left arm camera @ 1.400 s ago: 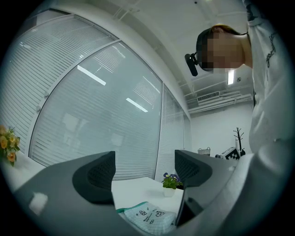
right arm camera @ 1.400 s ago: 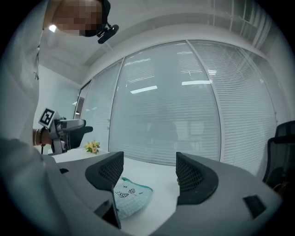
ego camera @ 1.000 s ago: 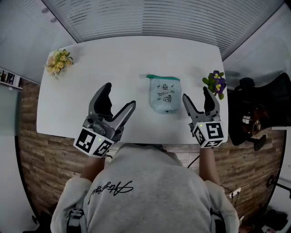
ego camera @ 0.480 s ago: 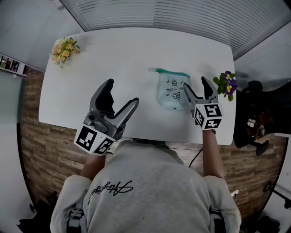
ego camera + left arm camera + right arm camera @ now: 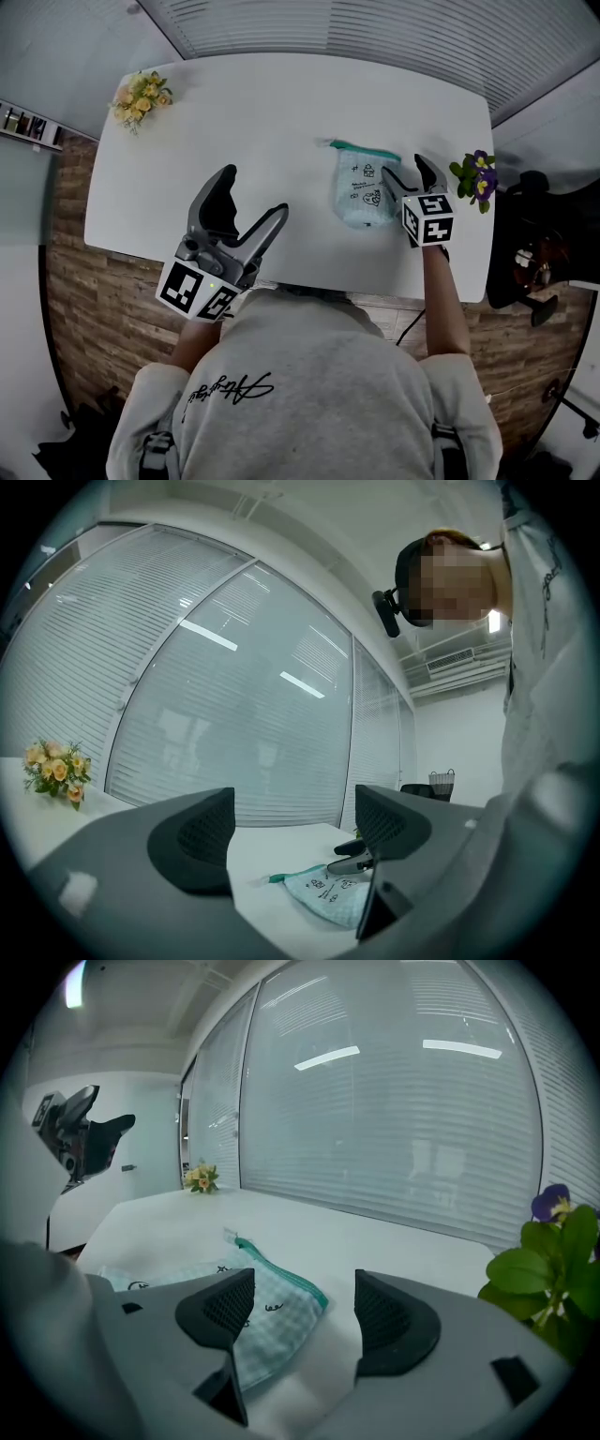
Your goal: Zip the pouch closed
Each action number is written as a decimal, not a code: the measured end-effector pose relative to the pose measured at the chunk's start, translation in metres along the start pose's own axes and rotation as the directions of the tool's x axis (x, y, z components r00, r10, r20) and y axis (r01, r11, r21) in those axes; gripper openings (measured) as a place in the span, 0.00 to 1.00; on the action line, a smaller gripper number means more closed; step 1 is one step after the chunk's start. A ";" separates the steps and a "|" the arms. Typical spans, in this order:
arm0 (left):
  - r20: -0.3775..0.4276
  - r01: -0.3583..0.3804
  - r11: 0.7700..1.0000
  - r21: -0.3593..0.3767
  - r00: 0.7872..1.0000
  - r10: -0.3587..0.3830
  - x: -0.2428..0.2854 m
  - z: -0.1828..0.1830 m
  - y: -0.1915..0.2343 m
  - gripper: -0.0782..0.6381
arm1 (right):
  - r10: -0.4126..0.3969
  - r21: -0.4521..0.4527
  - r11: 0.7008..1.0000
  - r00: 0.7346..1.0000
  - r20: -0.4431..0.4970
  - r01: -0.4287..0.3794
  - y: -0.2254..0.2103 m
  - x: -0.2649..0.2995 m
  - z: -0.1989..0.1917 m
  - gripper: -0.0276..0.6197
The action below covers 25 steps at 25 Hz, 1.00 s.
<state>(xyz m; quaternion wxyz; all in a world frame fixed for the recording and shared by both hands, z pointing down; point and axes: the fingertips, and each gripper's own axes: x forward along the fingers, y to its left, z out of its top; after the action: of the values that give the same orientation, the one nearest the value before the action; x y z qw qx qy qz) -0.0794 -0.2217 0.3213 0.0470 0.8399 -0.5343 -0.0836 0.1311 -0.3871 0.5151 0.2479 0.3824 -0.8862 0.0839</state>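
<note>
Probably an office: white table [image 5: 281, 112] beside blind-covered glass walls [image 5: 234, 714].

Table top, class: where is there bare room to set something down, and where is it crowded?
Bare: the wide stretch of the table between the yellow flowers and the pouch, and the far strip behind the pouch. Crowded: the right end, where pouch, right hand-held gripper and purple flowers sit close together.
</note>
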 end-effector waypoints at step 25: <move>0.000 -0.066 0.998 0.017 0.998 0.066 -0.012 0.002 0.015 0.65 | 0.094 0.001 0.995 0.967 -0.235 -0.097 -0.003 0.036 -0.027 0.35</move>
<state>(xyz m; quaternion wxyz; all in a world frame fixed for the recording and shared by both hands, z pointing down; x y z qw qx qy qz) -0.0979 -0.2173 0.3229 0.0429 0.8222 -0.5623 -0.0773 0.1224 -0.4028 0.5567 0.3487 0.3255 -0.8684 0.1358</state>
